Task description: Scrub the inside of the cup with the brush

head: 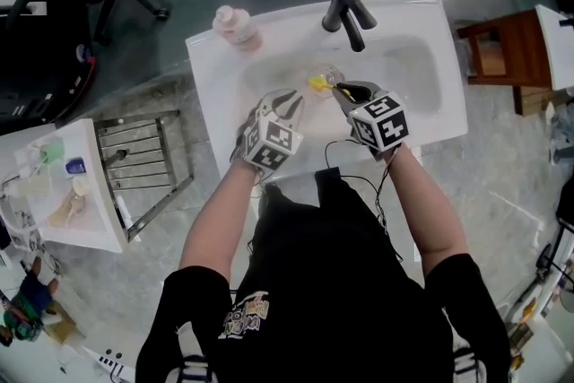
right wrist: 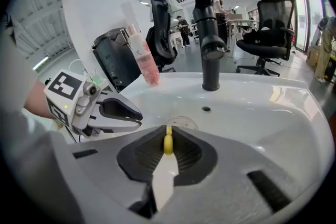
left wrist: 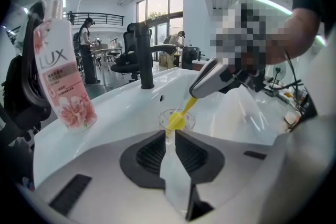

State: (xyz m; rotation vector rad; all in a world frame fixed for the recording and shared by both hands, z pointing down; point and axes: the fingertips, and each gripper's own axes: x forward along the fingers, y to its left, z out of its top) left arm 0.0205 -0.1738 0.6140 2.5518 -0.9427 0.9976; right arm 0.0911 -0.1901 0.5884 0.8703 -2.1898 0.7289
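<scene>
Over the middle of the sink (head: pixel 404 13), your left claw (left wrist: pixel 169 136) nips the thin wall of the cup (left wrist: pixel 190 119) — probably light, slick, crushable; your right claw (right wrist: pixel 168 136) clamps the brush (right wrist: pixel 167 144) by its stiff handle.

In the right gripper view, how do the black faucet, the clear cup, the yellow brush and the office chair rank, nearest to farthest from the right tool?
1. yellow brush: clamped in the jaws of the right tool.
2. clear cup: just beyond the jaw tips.
3. black faucet: centre, on the back edge of the sink.
4. office chair: far behind, upper right.
</scene>
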